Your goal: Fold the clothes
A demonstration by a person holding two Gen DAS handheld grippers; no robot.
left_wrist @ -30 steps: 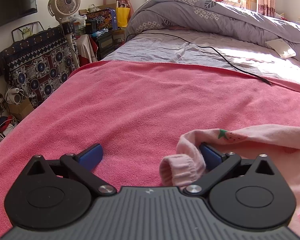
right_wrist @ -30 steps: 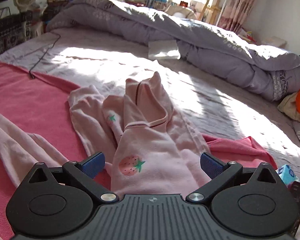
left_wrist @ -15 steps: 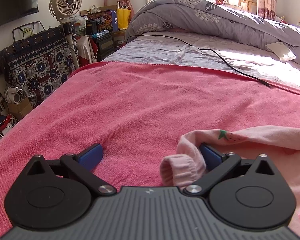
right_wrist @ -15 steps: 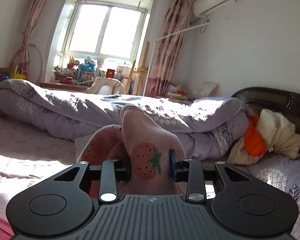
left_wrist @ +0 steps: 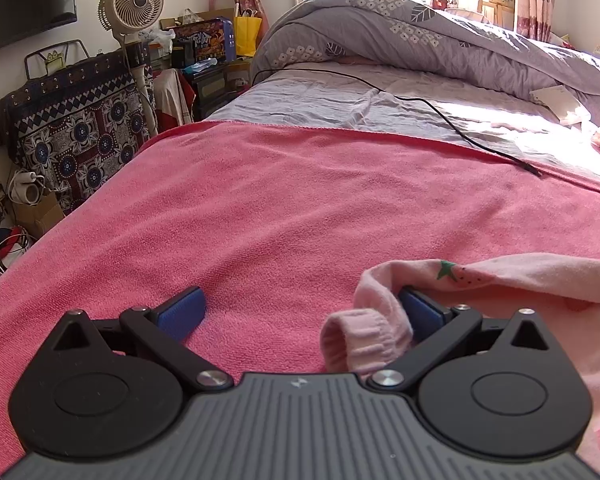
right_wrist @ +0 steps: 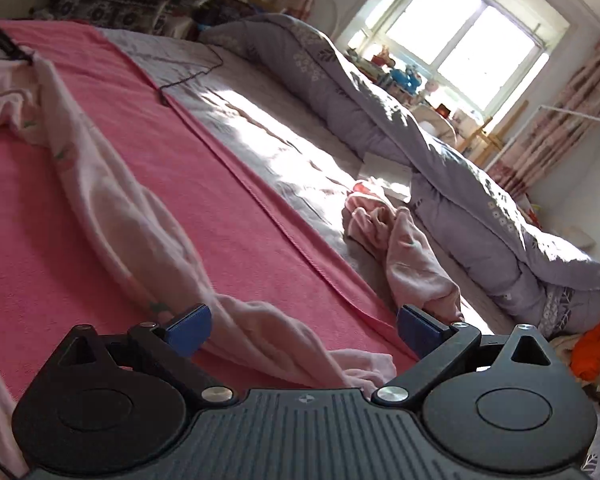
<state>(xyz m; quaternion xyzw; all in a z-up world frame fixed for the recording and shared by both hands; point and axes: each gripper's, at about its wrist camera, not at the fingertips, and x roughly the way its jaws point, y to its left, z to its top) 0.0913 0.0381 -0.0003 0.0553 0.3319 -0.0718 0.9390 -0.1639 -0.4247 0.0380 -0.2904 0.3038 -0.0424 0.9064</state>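
Observation:
A pale pink strawberry-print garment lies on the pink towel over the bed. Its ribbed cuff curls against the right finger of my left gripper, which is open and low over the towel. In the right wrist view the same garment stretches as a long strip across the towel, and one end runs between the fingers of my right gripper, which is open. A second pink piece lies crumpled on the grey sheet beyond the towel's edge.
A grey quilt is heaped along the far side of the bed. A black cable crosses the grey sheet. A fan and cluttered furniture stand to the left. Orange and cream clothes lie at the bed's right end.
My right gripper was shut on the strawberry piece and lifted toward the window; now it is open, swung left and low over the towel, and a pink piece lies on the sheet. The left gripper has barely moved.

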